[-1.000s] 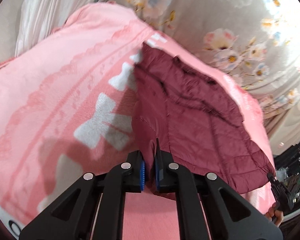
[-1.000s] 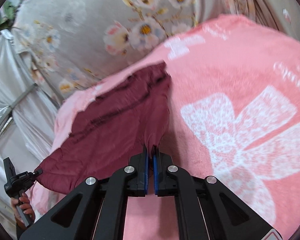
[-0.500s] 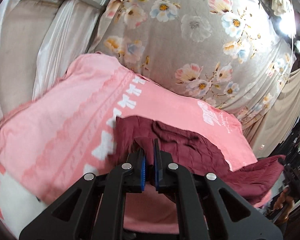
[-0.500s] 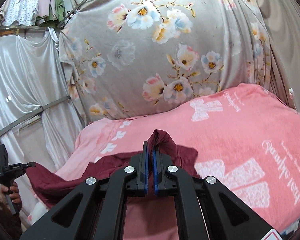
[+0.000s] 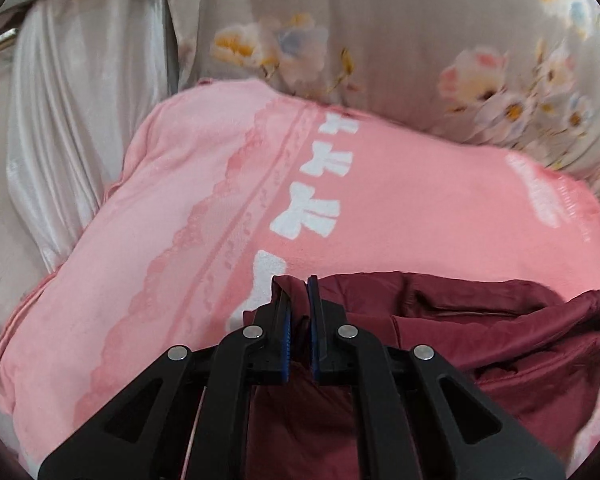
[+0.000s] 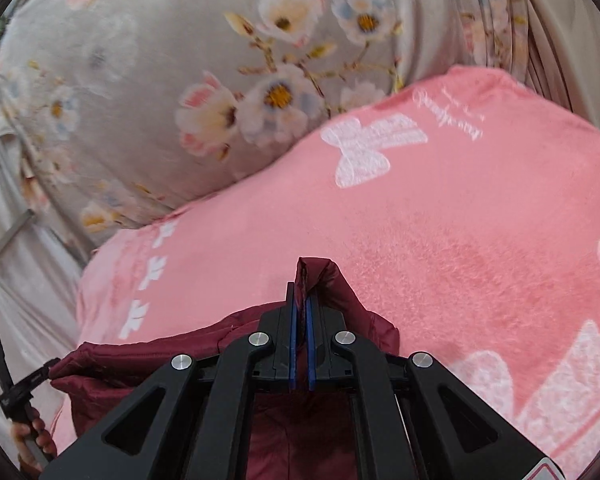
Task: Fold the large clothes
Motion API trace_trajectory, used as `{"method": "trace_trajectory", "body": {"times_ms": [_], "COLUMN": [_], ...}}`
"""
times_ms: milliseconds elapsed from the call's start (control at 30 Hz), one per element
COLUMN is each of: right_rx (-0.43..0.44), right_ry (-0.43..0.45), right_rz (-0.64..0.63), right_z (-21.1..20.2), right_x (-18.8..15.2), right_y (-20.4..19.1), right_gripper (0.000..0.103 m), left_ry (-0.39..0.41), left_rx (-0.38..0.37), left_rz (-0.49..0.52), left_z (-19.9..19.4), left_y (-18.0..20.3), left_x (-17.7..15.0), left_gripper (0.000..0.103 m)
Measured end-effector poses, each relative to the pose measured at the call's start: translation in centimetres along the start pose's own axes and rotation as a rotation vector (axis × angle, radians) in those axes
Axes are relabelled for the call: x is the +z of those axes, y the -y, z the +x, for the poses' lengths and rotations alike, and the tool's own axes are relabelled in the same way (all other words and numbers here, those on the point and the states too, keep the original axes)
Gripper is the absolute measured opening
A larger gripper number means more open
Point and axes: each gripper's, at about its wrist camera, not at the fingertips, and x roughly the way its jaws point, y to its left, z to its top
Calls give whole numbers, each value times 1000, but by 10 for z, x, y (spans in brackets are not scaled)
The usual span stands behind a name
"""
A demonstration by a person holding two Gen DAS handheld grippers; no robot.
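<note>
A dark maroon padded garment [image 5: 480,332] lies bunched over the near part of a pink blanket [image 5: 400,200]. My left gripper [image 5: 298,292] is shut on one edge of the garment and holds it up. My right gripper [image 6: 300,296] is shut on another edge of the garment [image 6: 324,280], which peaks above the fingertips. The garment hangs in folds between both grippers. The left gripper also shows at the lower left of the right wrist view [image 6: 40,376], held in a hand.
The pink blanket [image 6: 460,220] with white bow prints covers the whole work surface. A grey floral curtain [image 6: 220,80] hangs behind it. A pale satin drape and a metal rail [image 5: 80,80] stand at the left.
Both grippers have carried the garment's edges forward and lower over the blanket. The garment has gone from spread flat to lifted and bunched near me.
</note>
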Motion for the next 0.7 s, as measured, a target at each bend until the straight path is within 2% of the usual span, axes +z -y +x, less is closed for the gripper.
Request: {"method": "trace_trajectory", "body": {"times_ms": [167,300,400,533,700], "right_rx": [-78,-126,-144,-154,-136], "right_ry": [-55,-93,-111,-122,-131], "right_rz": [0,-15,-23,-25,0], "right_z": [60,90,106,117,121], "right_x": [-7,-23,-33,-39,-40], "right_y": [4,12,17,19,24], "right_gripper": [3,3,3,3,2], "left_ry": [-103,-133,-122,-111,-96], "left_rx": [43,43,38,-2,-20], "left_rz": [-17,-43,-48,-105,-130], "left_z": [77,108,120,132,135], "left_y": [4,2,3,-4,-7], "left_x": [-8,-19,-28,-34,-35], "left_gripper": [7,10,16,20,22]}}
